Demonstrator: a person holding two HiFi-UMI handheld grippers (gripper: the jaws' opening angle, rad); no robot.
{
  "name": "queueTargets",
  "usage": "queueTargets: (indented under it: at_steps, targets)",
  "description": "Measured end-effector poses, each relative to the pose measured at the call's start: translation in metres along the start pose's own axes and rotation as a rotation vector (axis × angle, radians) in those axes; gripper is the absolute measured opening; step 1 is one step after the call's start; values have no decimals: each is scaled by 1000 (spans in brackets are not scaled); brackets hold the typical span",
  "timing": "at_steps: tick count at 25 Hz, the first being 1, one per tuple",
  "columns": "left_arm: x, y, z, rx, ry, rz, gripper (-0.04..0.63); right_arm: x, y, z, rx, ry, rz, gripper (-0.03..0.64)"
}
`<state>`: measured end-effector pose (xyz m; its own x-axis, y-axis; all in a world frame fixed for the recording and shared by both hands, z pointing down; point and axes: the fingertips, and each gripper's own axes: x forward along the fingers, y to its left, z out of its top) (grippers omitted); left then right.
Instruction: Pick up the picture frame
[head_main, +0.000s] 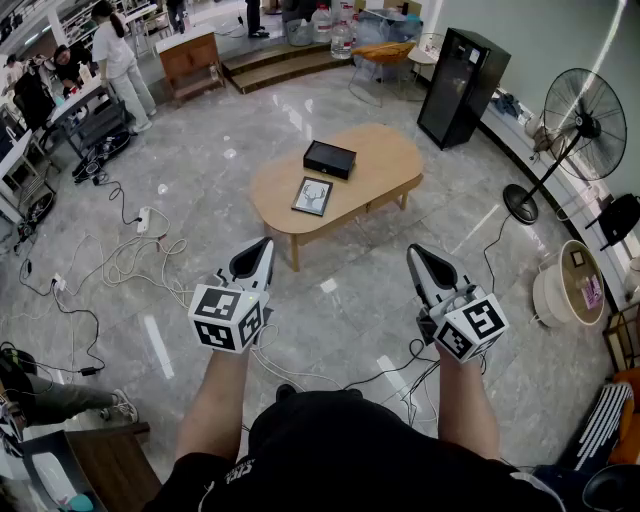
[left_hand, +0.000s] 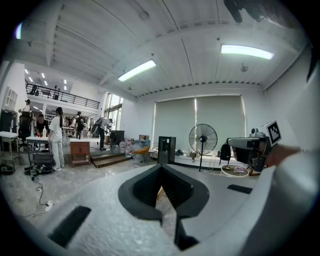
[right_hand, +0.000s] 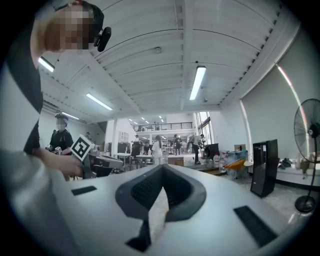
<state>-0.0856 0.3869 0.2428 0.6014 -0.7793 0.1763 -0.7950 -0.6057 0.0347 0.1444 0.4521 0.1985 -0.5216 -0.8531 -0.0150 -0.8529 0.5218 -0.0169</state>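
A black picture frame with a deer drawing lies flat on the oval wooden coffee table, near its front edge. Behind it on the table rests a black box. My left gripper is held above the floor, short of the table's left front, shut and empty. My right gripper hangs level with it to the right, also shut with nothing in it. In the left gripper view the jaws meet and point across the room. The right gripper view shows its jaws closed as well.
Cables and a power strip lie on the marble floor at left. A standing fan and black cabinet stand at right, with a round basket near it. People work at desks at the far left.
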Motion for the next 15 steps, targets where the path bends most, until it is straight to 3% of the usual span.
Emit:
queueTargets:
  at_steps: [10,15]
  targets:
    - [12,-53,8,49,-43,-6,9,-44,-30,-12,16,18,-4,3]
    - [18,-86,6,36,-56,-10,11,-76,-45,-17,81,19,-7,3]
